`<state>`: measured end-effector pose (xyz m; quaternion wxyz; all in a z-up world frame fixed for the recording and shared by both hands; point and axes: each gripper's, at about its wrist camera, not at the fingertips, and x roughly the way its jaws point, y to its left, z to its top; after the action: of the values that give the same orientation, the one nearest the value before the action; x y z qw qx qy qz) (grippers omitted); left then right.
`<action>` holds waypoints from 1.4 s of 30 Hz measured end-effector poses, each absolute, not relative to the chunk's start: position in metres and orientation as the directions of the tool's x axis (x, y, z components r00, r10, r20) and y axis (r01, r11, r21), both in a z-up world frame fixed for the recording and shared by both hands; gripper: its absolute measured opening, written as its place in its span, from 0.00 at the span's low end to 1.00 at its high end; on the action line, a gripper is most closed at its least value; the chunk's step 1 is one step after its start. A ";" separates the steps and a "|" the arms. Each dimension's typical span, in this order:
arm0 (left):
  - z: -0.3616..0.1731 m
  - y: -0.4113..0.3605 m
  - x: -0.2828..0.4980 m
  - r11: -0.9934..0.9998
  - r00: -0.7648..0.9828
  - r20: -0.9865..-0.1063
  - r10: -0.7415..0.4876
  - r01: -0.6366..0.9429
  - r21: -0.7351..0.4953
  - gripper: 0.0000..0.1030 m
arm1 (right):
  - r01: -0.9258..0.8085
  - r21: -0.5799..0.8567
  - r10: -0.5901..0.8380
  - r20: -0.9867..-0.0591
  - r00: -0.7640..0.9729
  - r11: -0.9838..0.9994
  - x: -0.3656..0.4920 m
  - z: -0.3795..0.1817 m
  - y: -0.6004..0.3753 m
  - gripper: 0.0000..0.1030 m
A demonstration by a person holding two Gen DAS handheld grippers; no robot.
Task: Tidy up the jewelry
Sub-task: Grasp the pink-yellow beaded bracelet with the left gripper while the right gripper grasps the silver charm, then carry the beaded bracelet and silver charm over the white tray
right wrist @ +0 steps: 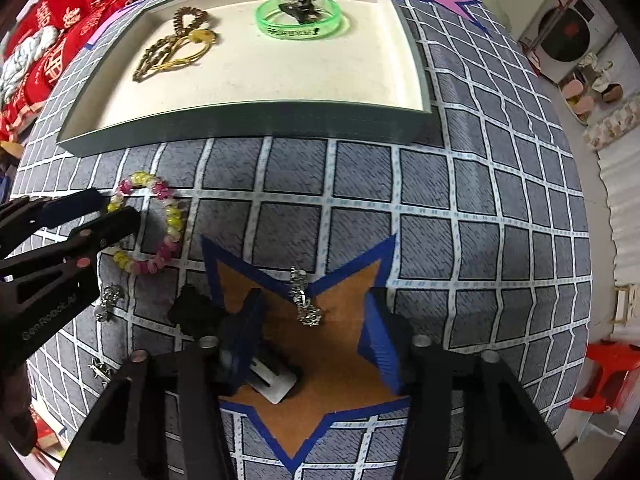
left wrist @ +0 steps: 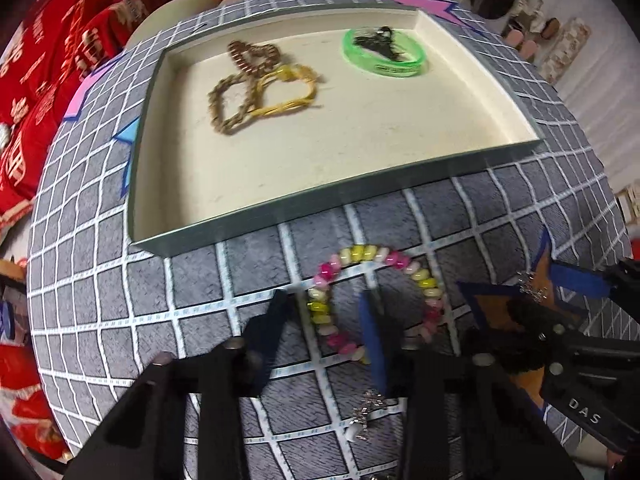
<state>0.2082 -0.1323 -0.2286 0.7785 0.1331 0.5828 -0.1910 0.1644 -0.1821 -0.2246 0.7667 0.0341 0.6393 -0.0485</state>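
Observation:
A pink and yellow bead bracelet (left wrist: 372,296) lies on the grid cloth before the tray (left wrist: 280,216). My left gripper (left wrist: 324,312) is open, its fingers straddling the bracelet's left side; the right wrist view also shows the bracelet (right wrist: 160,224) and that gripper (right wrist: 116,212). My right gripper (right wrist: 316,316) is open over the orange star, around a silver earring (right wrist: 304,300). A black scrunchie (right wrist: 192,312) lies by its left finger. In the tray lie brown and gold bracelets (left wrist: 256,80) and a green bangle (left wrist: 384,52) around a black piece.
Small silver pieces lie on the cloth (left wrist: 366,412), (right wrist: 108,300), (right wrist: 98,370). A white tag (right wrist: 272,384) lies under my right gripper. Red bedding (left wrist: 48,80) is at the left. Shoes and a red stool (right wrist: 604,376) stand on the floor at right.

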 end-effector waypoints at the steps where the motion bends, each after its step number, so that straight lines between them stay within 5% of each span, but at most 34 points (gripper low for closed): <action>1: -0.229 -0.134 0.209 0.889 0.247 -0.958 -0.146 0.458 -0.017 0.34 | 0.115 -0.009 -0.029 -0.983 0.179 0.993 0.164 -0.226 -0.179 0.40; 3: -0.229 -0.138 0.210 0.886 0.244 -0.957 -0.155 0.463 -0.025 0.19 | 0.116 -0.005 -0.026 -0.984 0.179 0.993 0.165 -0.226 -0.176 0.35; 8: -0.229 -0.125 0.210 0.891 0.222 -0.955 -0.199 0.446 -0.082 0.17 | 0.130 -0.001 -0.026 -0.983 0.184 0.991 0.159 -0.221 -0.177 0.12; 42: -0.125 -0.073 0.246 0.914 0.392 -0.860 -0.327 0.364 -0.181 0.17 | 0.210 0.211 0.128 -0.928 0.349 0.955 0.199 -0.135 -0.264 0.12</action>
<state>0.2459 -0.0732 -0.1252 0.8342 0.0181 0.5109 -0.2069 0.1990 -0.2639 -0.1352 0.8078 0.1482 0.5700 -0.0253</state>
